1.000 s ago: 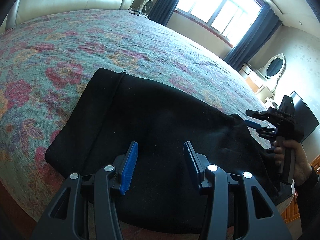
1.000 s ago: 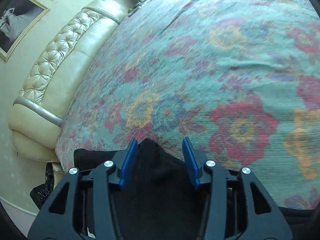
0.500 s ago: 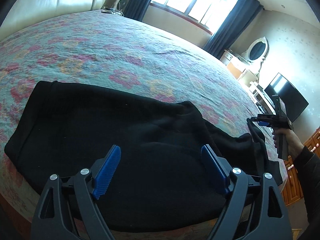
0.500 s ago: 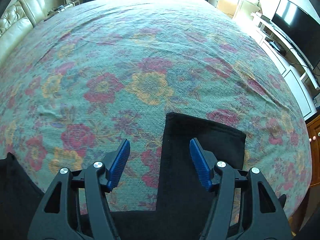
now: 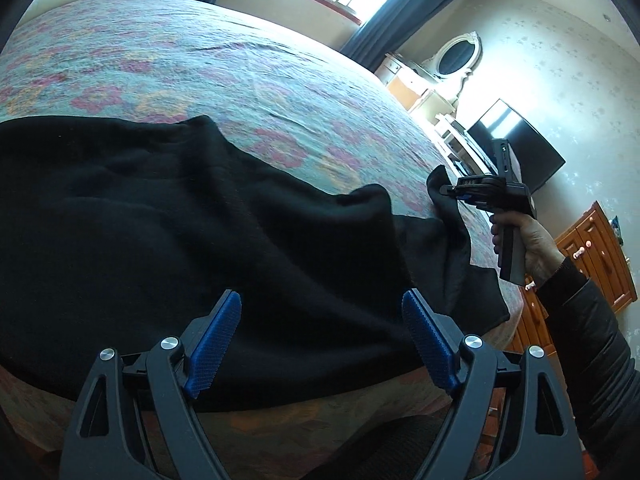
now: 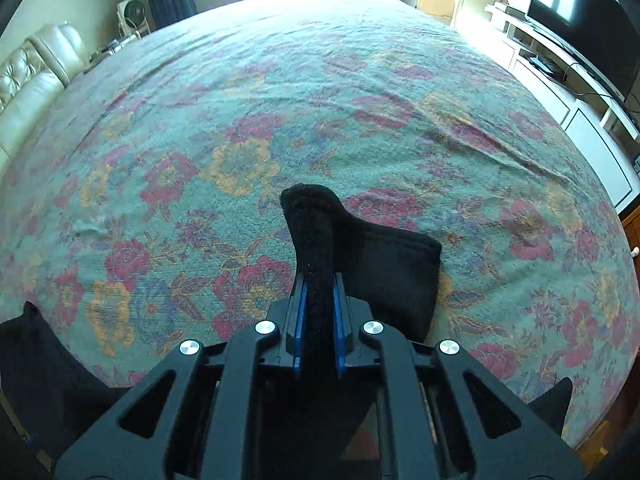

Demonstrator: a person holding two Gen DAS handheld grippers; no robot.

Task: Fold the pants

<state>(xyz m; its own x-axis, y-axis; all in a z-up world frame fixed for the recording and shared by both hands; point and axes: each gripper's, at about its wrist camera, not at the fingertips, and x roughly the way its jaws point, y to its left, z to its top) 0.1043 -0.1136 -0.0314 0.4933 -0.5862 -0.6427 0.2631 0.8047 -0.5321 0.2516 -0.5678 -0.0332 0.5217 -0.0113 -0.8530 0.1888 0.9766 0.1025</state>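
Black pants (image 5: 168, 220) lie spread along the near edge of a bed with a floral cover. My left gripper (image 5: 320, 336) hovers over the middle of them, open, its blue pads apart with nothing pressed between. At the far right my right gripper (image 5: 450, 191) is shut on the hem of one leg and holds that corner lifted off the cover. In the right wrist view the blue pads of my right gripper (image 6: 319, 304) pinch the black pants (image 6: 384, 264) cuff, which stands up in a fold above the jaws.
The floral bedcover (image 6: 280, 120) stretches far ahead. A cream leather headboard (image 6: 28, 80) is at the left, a TV (image 6: 580, 12) on a white unit at the right, wooden drawers (image 5: 592, 256) beyond the bed corner. A sleeved arm (image 5: 588, 332) carries the right gripper.
My left gripper slid right along the pants and its jaws widened. My right gripper swung to the leg end, closed on the cuff and lifted it.
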